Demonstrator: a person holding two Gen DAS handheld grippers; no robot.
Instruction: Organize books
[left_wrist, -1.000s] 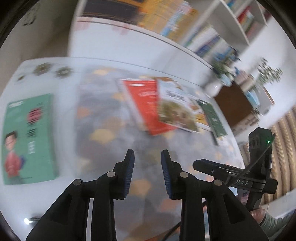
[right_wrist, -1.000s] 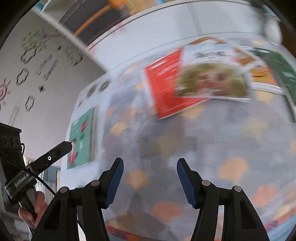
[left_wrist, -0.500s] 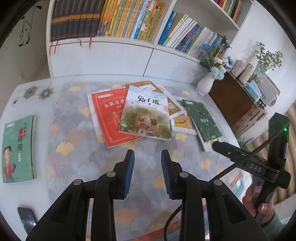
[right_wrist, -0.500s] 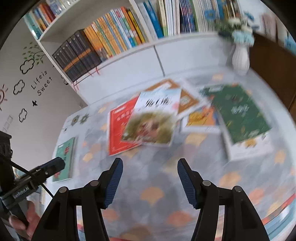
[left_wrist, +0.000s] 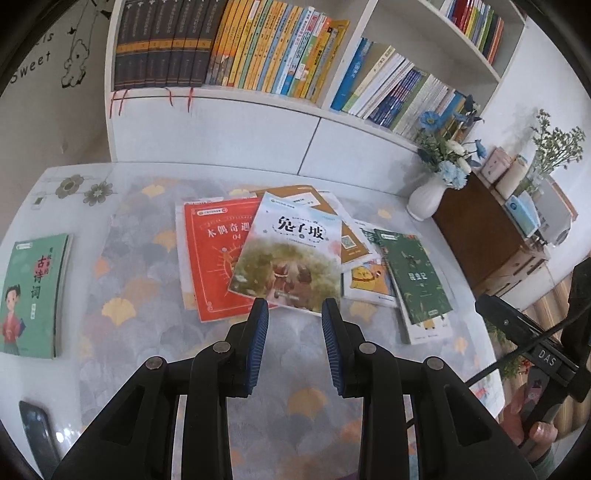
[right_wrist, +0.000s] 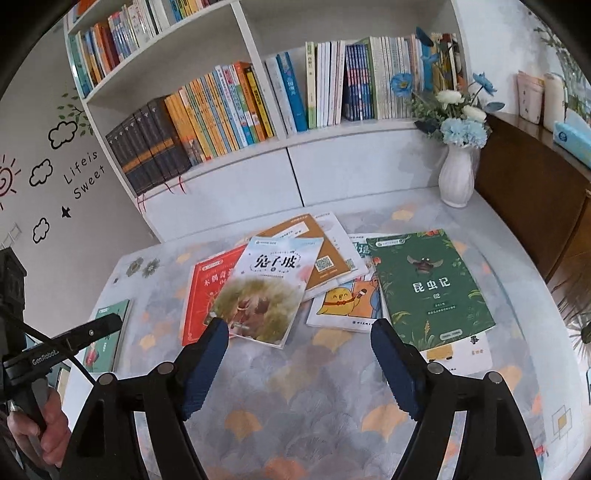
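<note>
While both hover empty near white ceramic vase (right_wrist: 457, 177), left gripper (left_wrist: 294, 312) narrow gap, right gripper (right_wrist: 297, 334) jaws just widened, pale rabbit-cover book (right_wrist: 264, 291) left of vase.

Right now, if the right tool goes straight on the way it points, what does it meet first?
Probably the patterned table mat, just short of the books. The right tool is open and empty, aimed between the pale rabbit-hill book and the dark green insect book. Depth is uncertain.
</note>
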